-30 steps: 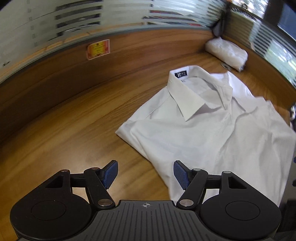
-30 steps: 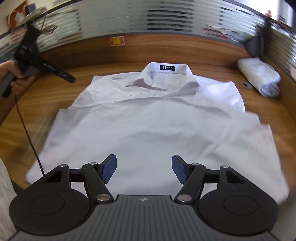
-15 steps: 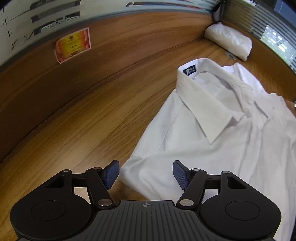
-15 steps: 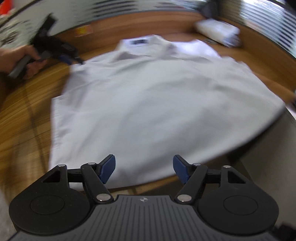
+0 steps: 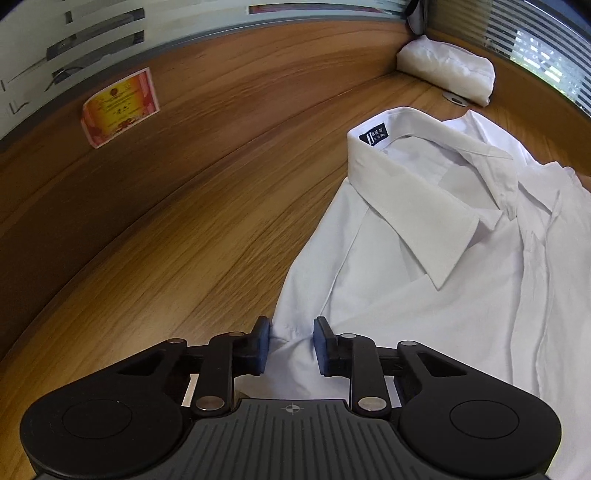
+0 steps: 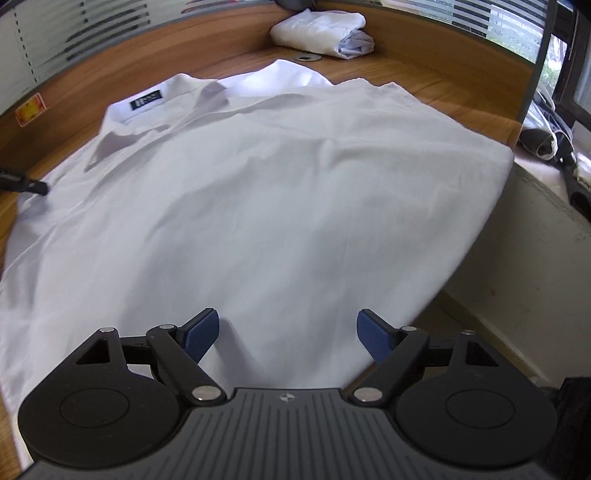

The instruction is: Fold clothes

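A white collared shirt [image 5: 424,314] lies face up on the wooden table [image 5: 184,240], its dark neck label toward the back wall. My left gripper [image 5: 291,343] is shut on a bunched corner of the shirt's shoulder edge, with cloth pinched between the blue pads. In the right wrist view the shirt [image 6: 277,184] spreads wide, and its right side reaches the table's edge. My right gripper [image 6: 288,334] stands open just above the shirt's near hem, fabric lying below its fingers. At the shirt's far left corner a black finger [image 6: 35,186] of the left gripper shows.
A folded white garment [image 5: 447,72] sits in the back corner by the window, also visible as a bundle [image 6: 321,31]. A metal grommet [image 6: 306,57] lies in front of it. A red-yellow sticker [image 5: 120,107] marks the wooden back panel. Beyond the table's right edge are floor and dark items [image 6: 546,140].
My left gripper moved forward and down to the shirt's shoulder corner and closed on it. My right gripper swung right and lowered toward the near hem, staying open.
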`<state>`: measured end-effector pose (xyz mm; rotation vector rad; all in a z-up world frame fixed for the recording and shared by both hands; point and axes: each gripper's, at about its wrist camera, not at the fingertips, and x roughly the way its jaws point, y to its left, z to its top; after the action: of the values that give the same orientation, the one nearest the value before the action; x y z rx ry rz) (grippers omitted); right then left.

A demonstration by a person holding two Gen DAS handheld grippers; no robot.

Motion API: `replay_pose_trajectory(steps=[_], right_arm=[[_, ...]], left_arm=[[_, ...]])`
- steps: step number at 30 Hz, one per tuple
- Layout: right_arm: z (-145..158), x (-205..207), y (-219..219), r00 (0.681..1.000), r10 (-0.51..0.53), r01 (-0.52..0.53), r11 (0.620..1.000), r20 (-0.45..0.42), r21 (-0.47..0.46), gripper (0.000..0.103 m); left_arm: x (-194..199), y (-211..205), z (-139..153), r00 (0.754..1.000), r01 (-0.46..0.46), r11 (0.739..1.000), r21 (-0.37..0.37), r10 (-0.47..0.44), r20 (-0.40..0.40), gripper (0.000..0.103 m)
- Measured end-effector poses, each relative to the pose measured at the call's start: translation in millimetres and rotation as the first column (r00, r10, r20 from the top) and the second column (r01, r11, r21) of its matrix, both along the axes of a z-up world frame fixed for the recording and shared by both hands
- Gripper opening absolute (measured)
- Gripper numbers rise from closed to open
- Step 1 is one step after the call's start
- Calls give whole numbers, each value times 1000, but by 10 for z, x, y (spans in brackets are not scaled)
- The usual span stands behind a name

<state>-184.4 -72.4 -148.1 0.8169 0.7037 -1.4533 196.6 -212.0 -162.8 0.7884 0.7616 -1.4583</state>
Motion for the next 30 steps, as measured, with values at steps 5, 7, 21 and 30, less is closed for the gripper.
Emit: replay_pose_trajectory(steps=[5,7,21,30], right_arm=[[-79,-53,-176,998,61,-60,998,-28,31,88],[-91,-62,-254,994,109,-108,994,-29,29,88],[-139,-111,-1117,886,463,-462,886,-21,51,95],[-153,25,-1779,691,723,-720,689,-16,84,97]], left_arm=[[9,258,13,998,-52,999,-11,52,19,27],[33,417,25,995,-102,995,-3,102,9,27],[-184,1905,43,879,-464,882,78,470,-77,26],[-820,2631,75,705,-690,711,136,703,-97,27]])
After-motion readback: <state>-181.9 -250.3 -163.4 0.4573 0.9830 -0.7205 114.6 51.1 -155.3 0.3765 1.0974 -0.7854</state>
